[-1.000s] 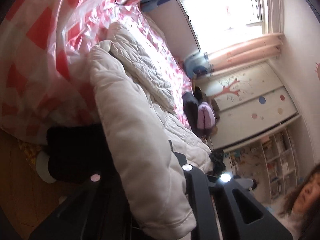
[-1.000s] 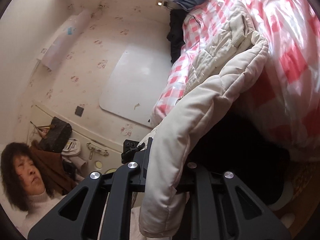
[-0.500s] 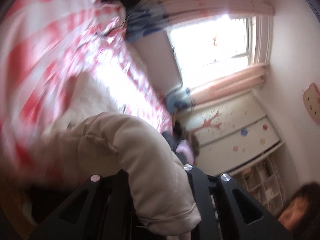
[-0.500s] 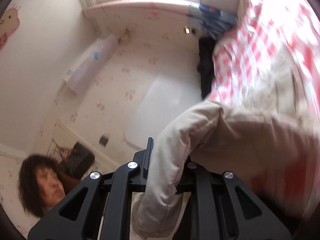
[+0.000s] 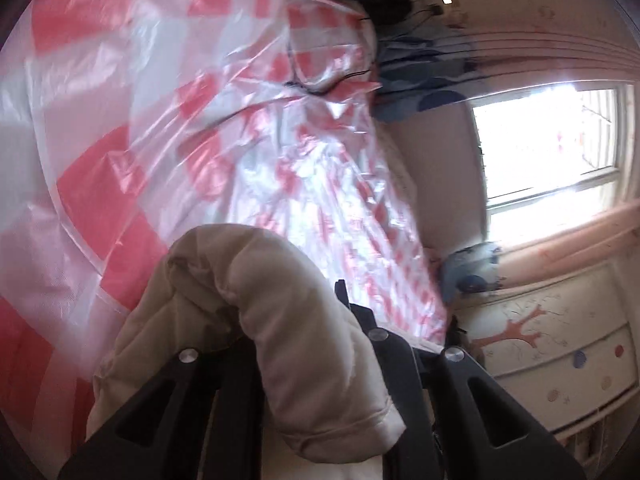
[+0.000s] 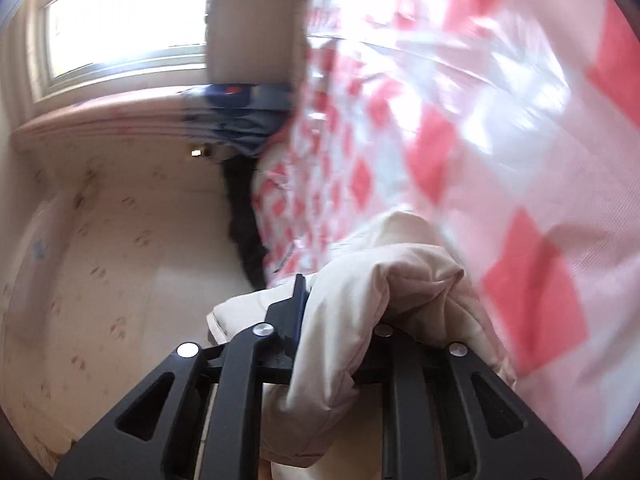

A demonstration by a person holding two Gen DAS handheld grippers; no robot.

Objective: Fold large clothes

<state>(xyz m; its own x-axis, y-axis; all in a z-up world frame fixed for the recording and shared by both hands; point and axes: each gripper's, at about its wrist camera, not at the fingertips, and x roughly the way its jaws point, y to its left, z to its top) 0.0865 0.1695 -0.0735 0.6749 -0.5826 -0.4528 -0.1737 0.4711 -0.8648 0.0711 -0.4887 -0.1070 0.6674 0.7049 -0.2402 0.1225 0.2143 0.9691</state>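
Both pairs of jaws are pinched nearly together on folds of one cream quilted coat (image 5: 280, 320). Between the jaws of the left gripper (image 5: 304, 344) a thick padded roll of the coat runs through and humps up just ahead of them, its hemmed edge hanging back toward the camera. The right gripper (image 6: 340, 320) clamps another bunch of the same coat (image 6: 384, 280), which bulges over its right-hand finger and drapes down between the two. Ahead of and beyond both pairs of jaws spreads a glossy red-and-white checked cover (image 5: 200, 140) on the bed. Farther off past the left jaws, to their right, stands a bright window (image 5: 552, 144) with a pink curtain (image 5: 568, 236) beside it. Much of the right view is blurred.
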